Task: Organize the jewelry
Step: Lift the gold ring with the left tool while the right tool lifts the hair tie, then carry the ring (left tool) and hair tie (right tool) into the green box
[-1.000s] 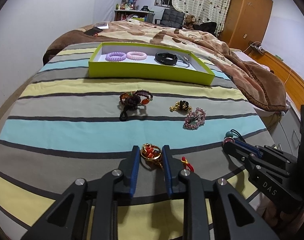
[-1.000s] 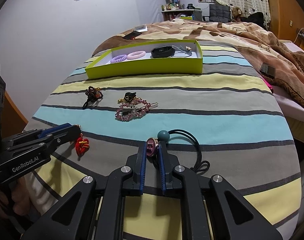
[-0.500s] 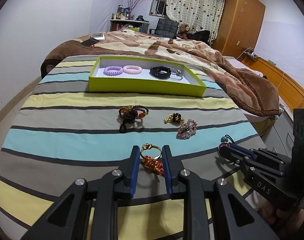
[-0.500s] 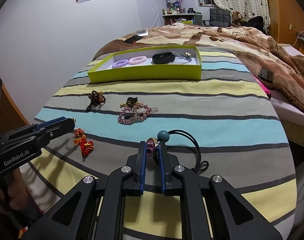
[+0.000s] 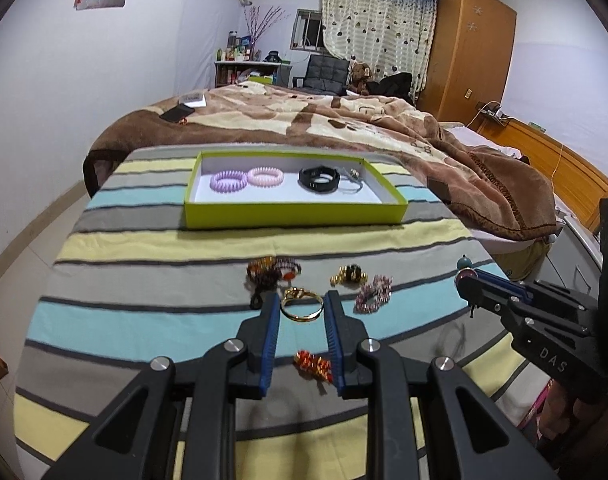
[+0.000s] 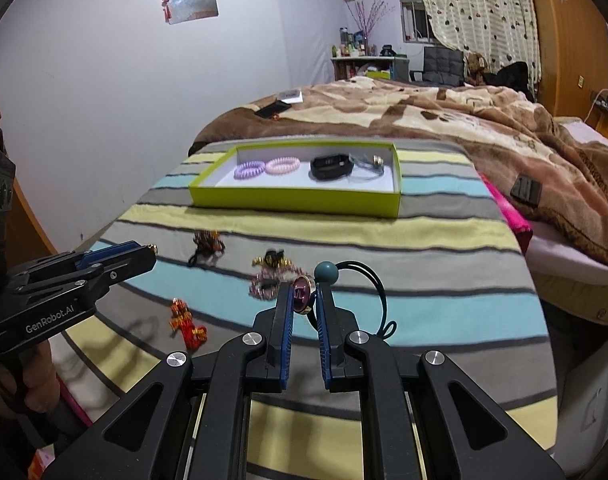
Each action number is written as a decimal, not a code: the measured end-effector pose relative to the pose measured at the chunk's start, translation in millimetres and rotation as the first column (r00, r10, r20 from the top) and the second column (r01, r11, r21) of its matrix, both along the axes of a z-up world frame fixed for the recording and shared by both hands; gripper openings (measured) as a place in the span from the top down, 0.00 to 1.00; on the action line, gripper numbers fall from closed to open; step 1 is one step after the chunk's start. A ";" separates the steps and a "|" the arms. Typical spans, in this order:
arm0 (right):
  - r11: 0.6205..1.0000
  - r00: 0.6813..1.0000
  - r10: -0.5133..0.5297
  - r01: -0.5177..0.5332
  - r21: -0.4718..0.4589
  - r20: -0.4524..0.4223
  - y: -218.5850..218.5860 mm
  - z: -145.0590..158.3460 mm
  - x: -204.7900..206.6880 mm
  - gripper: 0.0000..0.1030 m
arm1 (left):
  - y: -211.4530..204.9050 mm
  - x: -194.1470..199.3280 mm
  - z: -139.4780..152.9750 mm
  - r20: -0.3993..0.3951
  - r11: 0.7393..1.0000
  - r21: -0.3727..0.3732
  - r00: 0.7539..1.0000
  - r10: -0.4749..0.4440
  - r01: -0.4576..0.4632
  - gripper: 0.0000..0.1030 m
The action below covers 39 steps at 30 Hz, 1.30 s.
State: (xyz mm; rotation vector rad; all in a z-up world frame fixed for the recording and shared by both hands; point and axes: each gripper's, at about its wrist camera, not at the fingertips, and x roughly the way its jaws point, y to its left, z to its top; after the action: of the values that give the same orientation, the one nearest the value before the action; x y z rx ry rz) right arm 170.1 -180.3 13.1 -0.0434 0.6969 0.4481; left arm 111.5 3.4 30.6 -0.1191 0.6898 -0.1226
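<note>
My left gripper is shut on a gold bangle; its red knotted charm dangles beneath, clear of the striped bedspread. From the right wrist view, the left gripper shows at the left with the charm hanging under it. My right gripper is shut on a hair tie's purple disc bead; a teal ball and a black elastic loop trail to its right. Farther back lies the lime-green tray holding a purple coil tie, a pink coil tie, a black band and a clear bracelet.
Between the grippers and the tray lie a dark amber bead cluster, a small gold-and-black piece and a pink beaded clip. A brown blanket covers the bed behind and to the right. A person's hand grips the left tool.
Both grippers have risen off the bedspread with their pieces. The red charm left the cloth and now hangs free; the hair tie's loop came up too.
</note>
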 end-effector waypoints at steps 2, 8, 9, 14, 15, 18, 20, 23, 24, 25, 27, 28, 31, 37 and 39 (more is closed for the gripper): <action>1.000 1.000 0.005 -0.005 -0.001 0.013 2.0 4.9 3.2 0.89 | 0.8 3.0 3.6 0.008 1.000 0.003 1.000 -0.005 0.005 0.77; 1.000 0.999 0.015 -0.014 -0.004 0.036 2.5 12.9 14.8 0.89 | 0.1 15.8 8.7 0.022 1.000 0.015 1.000 -0.014 0.014 0.77; 1.000 0.999 0.016 -0.016 -0.003 0.037 3.0 13.8 18.1 0.89 | 0.5 18.0 8.9 0.022 1.000 0.013 1.000 -0.016 0.016 0.77; 1.000 0.999 0.017 -0.017 -0.007 0.046 4.5 18.1 34.1 0.89 | 1.1 31.3 13.5 0.040 0.999 0.036 0.999 -0.011 0.010 0.77; 1.000 0.999 0.017 -0.017 -0.005 0.046 4.0 18.4 35.0 0.89 | 0.5 34.7 14.4 0.042 0.999 0.040 0.999 -0.009 0.008 0.77; 1.000 0.999 0.016 -0.016 -0.001 0.047 4.4 19.7 44.3 0.89 | 2.8 44.2 15.7 0.046 0.999 0.045 0.999 -0.005 0.003 0.77; 1.000 0.999 0.017 -0.017 -0.001 0.047 5.7 19.9 50.9 0.89 | 4.8 50.9 16.9 0.048 0.999 0.045 0.999 -0.002 0.000 0.77; 1.000 0.999 0.020 -0.020 -0.008 0.047 10.4 19.7 60.8 0.89 | 5.8 62.5 18.8 0.056 0.998 0.060 0.998 -0.001 -0.002 0.77; 1.000 0.999 0.022 -0.021 -0.011 0.047 12.1 20.3 64.8 0.89 | 6.2 66.8 19.5 0.058 0.998 0.065 0.998 0.000 -0.004 0.77; 1.000 0.999 0.023 -0.022 -0.015 0.047 13.4 20.6 68.5 0.89 | 6.8 70.9 20.1 0.060 0.998 0.067 0.998 0.000 -0.004 0.77; 1.000 0.999 0.022 -0.021 -0.022 0.046 15.7 20.3 78.1 0.89 | 9.5 80.1 21.0 0.064 0.997 0.071 0.998 0.003 -0.008 0.77; 1.000 0.999 0.022 -0.021 -0.024 0.046 16.5 20.1 81.9 0.89 | 10.6 84.8 21.3 0.065 0.997 0.072 0.998 0.002 -0.007 0.77; 0.999 0.999 0.018 -0.017 -0.036 0.036 20.6 17.9 95.8 0.89 | 13.2 100.2 20.6 0.065 0.997 0.080 0.998 0.006 -0.011 0.77; 0.998 1.000 0.018 -0.017 -0.055 0.012 28.5 11.3 124.5 0.89 | 16.3 128.4 13.1 0.048 0.995 0.096 0.999 0.002 -0.007 0.77; 0.998 1.000 0.019 -0.018 -0.067 0.006 30.5 7.8 134.2 0.89 | 17.4 138.2 9.2 0.040 0.995 0.104 0.999 0.003 -0.007 0.77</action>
State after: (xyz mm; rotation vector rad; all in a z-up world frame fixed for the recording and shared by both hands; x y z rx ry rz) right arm 304.3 -149.8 20.9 -0.1140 0.7057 0.4424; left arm 249.7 20.8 39.8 -0.0186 0.6550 -0.0836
